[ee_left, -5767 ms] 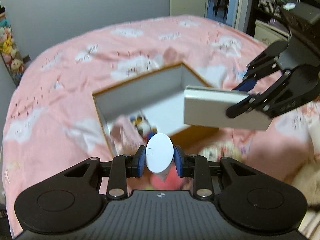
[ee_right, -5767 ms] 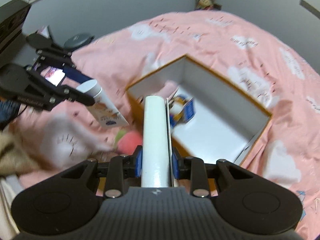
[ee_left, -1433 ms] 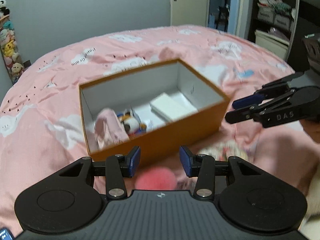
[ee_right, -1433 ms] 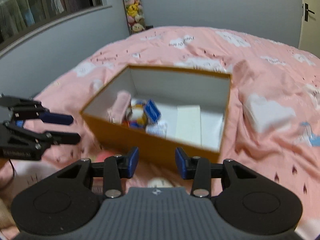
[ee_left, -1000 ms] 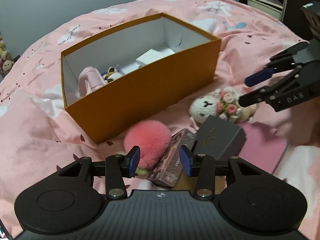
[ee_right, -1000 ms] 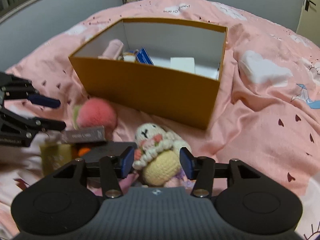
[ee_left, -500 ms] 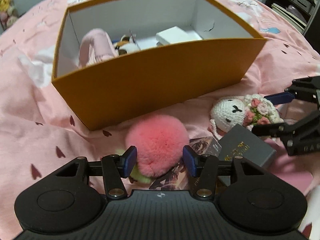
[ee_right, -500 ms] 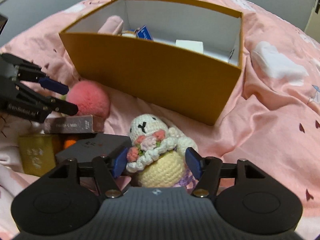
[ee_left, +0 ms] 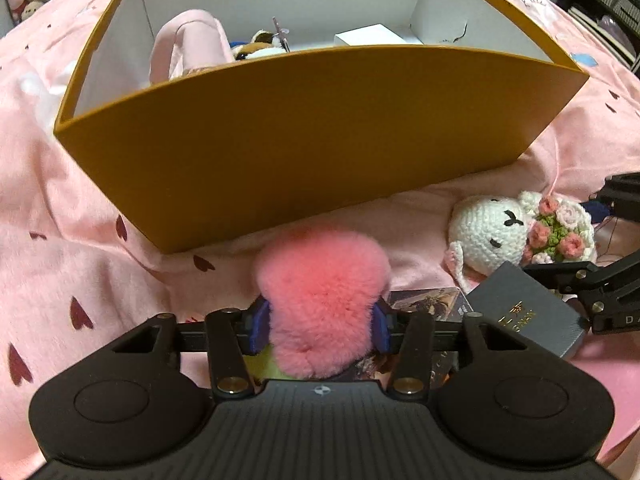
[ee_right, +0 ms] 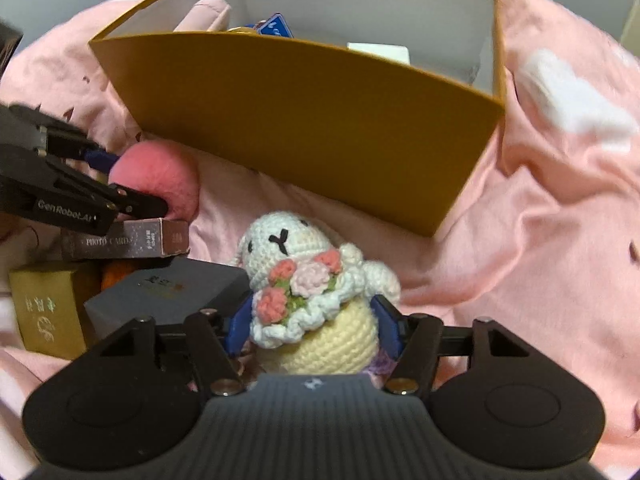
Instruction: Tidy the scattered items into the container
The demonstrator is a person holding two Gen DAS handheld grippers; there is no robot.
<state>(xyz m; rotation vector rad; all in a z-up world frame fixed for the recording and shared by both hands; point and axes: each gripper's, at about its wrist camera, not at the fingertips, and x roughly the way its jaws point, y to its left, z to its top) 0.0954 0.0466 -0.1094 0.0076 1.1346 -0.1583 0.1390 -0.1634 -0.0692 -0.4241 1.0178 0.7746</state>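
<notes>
the left gripper is closing its jaws around a fluffy round pink pompom, and the blue pads are pressing into the fur on both sides, so it is grasping the pompom at about half its spread. the right gripper is also closing, with a crocheted white-and-cream bunny doll holding a pink rose bouquet sitting between its blue pads; the pads are lying right against the cream body, though i cannot tell how firmly they are squeezing.

counting what is lying on the pink cloud-print bedspread: one orange open-topped cardboard box with white inner walls, one pompom, one bunny doll, one dark grey rectangular gift box, one brown flat photo-card box and one gold carton. inside the orange box one white flat box, one pink pouch and one small plush keychain are showing in the left wrist view.

in the right wrist view the bunny is standing upright, its long axis running from 6 to 12 o'clock, head at 12, face towards the camera. the pompom is sitting at 9 o'clock from it, just in front of the orange box's near wall. the box's long axis is running roughly 9 to 3.
</notes>
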